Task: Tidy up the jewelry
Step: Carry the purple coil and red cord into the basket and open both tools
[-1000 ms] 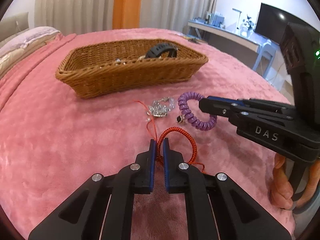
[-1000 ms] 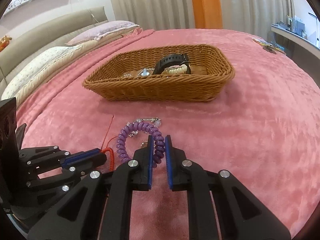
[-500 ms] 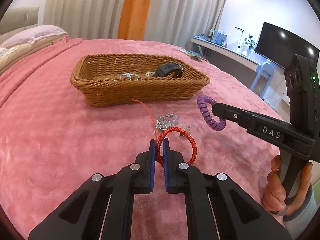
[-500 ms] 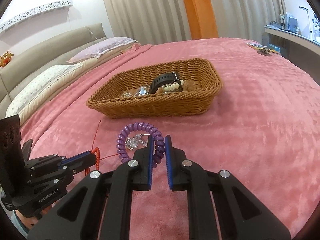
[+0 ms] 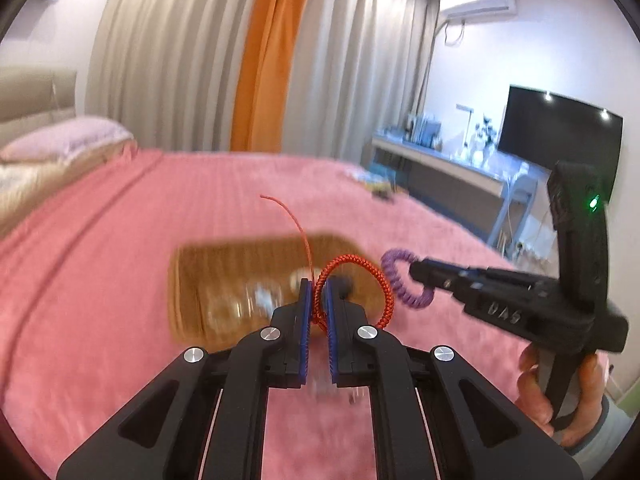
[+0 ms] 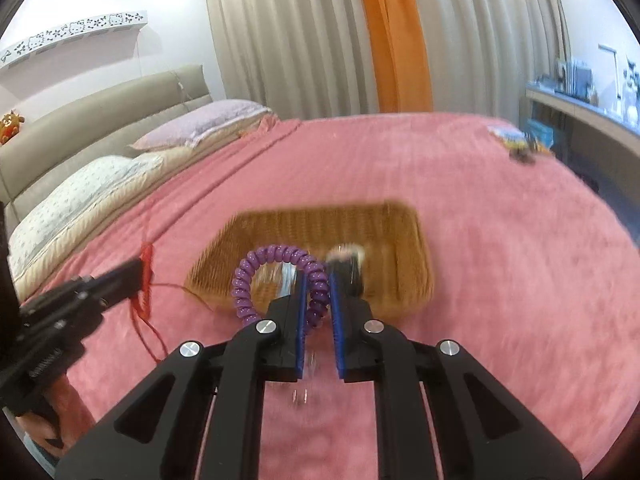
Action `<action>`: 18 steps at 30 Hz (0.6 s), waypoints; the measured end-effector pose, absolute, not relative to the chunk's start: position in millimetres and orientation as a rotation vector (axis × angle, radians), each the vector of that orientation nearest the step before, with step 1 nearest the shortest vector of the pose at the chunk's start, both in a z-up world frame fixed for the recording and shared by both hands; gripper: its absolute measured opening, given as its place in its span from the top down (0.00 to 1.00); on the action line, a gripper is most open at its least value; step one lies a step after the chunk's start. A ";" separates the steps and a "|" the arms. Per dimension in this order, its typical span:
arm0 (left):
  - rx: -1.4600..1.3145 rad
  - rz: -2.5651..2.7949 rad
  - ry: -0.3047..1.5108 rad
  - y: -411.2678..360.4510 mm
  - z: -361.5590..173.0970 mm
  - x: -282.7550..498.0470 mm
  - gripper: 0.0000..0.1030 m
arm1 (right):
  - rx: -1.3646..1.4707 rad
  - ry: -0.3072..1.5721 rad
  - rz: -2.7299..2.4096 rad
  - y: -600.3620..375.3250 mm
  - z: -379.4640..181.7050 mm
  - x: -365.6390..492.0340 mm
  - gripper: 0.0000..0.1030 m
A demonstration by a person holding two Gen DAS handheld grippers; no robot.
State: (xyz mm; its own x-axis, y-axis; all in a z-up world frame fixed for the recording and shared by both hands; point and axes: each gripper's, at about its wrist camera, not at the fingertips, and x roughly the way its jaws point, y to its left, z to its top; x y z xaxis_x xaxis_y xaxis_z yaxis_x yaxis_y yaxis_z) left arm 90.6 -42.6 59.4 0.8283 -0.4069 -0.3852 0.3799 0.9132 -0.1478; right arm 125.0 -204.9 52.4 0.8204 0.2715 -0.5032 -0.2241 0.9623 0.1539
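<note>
My left gripper [image 5: 316,286] is shut on a red braided cord bracelet [image 5: 360,268], whose loose thread curls upward. It hangs in the air in front of the wicker basket [image 5: 224,264], which is blurred. My right gripper [image 6: 317,280] is shut on a purple spiral coil bracelet [image 6: 256,268], also lifted above the bed before the basket [image 6: 400,240]. The basket holds a black watch [image 6: 348,276] and several small pieces. In the left wrist view the right gripper [image 5: 416,272] with the purple coil [image 5: 396,276] is to the right; in the right wrist view the left gripper [image 6: 138,276] is at the left.
A pink blanket [image 6: 500,280] covers the bed. A small silvery piece [image 5: 324,388] lies blurred on it below the grippers. Pillows [image 6: 80,192] and a headboard are at the left. A desk [image 5: 452,164] with a monitor stands past the bed's right edge.
Both grippers have risen off the blanket, each carrying its bracelet, and now view the basket from higher up. The silvery piece stayed on the bed.
</note>
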 end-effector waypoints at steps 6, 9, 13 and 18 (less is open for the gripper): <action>-0.100 -0.384 0.424 -43.6 68.3 150.8 0.95 | 0.106 0.569 0.232 -198.4 68.2 190.3 0.91; -0.112 -0.362 0.469 -43.1 53.2 182.6 0.95 | 0.092 0.602 0.219 -191.8 63.9 223.9 0.91; -0.125 -0.340 0.538 -40.6 26.2 213.9 0.95 | 0.079 0.689 0.216 -182.2 44.0 260.7 0.91; -0.115 -0.337 0.614 -37.2 -15.9 228.7 0.95 | 0.019 0.853 0.227 -168.3 5.6 296.9 0.91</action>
State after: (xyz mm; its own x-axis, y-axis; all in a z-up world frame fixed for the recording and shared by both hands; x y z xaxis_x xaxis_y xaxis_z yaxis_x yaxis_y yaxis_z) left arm 228.7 -37.2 -15.9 0.7645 -0.3435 -0.5455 0.2758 0.9391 -0.2049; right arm 296.9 -168.3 5.6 0.6355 0.2059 -0.7442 -0.1909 0.9758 0.1070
